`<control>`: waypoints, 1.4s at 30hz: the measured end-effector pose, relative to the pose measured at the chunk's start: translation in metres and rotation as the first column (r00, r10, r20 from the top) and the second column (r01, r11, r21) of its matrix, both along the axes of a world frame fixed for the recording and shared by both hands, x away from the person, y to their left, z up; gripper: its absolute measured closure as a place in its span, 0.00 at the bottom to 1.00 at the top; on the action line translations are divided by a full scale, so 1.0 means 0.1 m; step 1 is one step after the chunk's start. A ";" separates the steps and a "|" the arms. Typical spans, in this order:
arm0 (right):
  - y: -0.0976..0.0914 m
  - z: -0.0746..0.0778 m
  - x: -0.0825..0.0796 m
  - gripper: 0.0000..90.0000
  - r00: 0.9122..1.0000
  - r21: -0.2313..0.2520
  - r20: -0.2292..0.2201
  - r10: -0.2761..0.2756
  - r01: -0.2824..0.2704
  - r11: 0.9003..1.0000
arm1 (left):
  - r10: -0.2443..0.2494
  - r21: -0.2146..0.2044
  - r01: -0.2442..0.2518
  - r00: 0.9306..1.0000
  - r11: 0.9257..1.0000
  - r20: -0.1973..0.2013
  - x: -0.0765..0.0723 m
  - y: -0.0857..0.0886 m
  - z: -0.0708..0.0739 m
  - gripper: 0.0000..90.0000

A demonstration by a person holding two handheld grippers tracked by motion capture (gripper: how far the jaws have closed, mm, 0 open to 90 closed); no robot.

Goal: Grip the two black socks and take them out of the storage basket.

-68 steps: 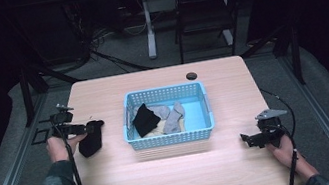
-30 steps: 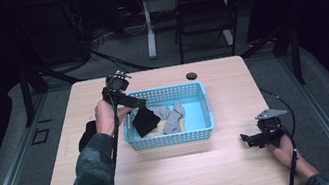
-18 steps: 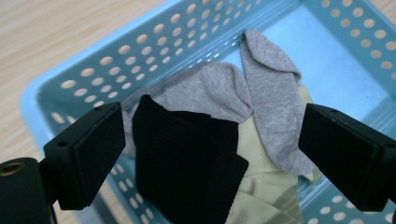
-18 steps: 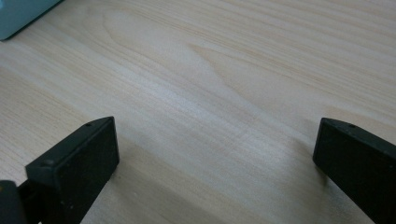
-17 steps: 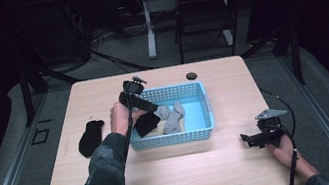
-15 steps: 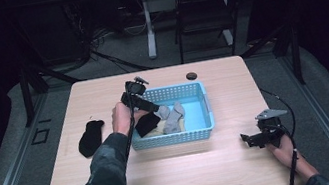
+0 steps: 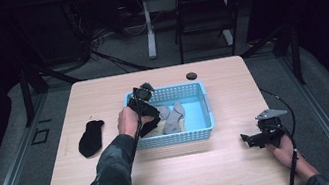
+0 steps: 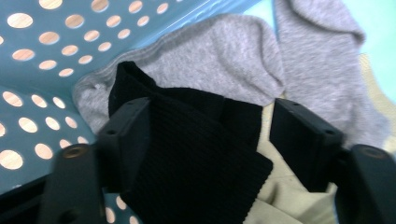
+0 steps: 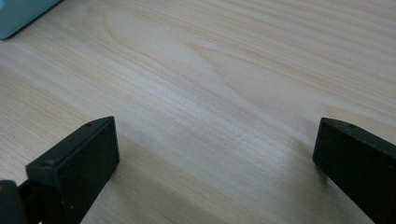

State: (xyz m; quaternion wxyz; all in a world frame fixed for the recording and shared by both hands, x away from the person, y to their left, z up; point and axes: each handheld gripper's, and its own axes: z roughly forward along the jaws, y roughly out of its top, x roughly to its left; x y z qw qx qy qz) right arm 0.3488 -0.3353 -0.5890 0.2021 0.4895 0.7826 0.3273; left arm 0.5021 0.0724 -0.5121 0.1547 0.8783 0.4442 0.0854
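From the high view, the left gripper (image 7: 148, 113) is down inside the blue basket (image 7: 202, 97) at its left end, the person's left hand (image 7: 128, 121) just over the near-left rim, right on top of a black sock (image 7: 150, 124) that lies in the basket beside a grey sock (image 7: 173, 117). A second black sock (image 7: 91, 137) lies flat on the wooden table (image 7: 101, 90), well to the left of the basket and apart from it. A small dark round object (image 7: 192, 75) sits on the table beyond the basket. Over on the right, the right gripper (image 7: 251, 139) rests low at the near-right of the table, held in the right hand (image 7: 279, 145), well clear of the basket. Now the left gripper view: the jaws are spread wide, with the ribbed black sock (image 8: 196, 154) lying between them, touching the left jaw and not pinched; grey sock (image 8: 233, 70) sits behind it, a beige cloth (image 8: 275, 196) underneath, and the basket's perforated wall (image 8: 42, 70) is at the left. Right gripper view: jaws wide apart, released, bare wood (image 9: 224, 93) between them, and a corner of the basket (image 9: 18, 14) peeks in at the top left.
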 end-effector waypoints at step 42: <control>0.00 0.00 0.00 0.00 1.000 0.005 -0.001 0.001 -0.001 1.000 | -0.117 -0.119 0.131 0.986 0.984 0.116 -0.27 0.29 0.74 0.90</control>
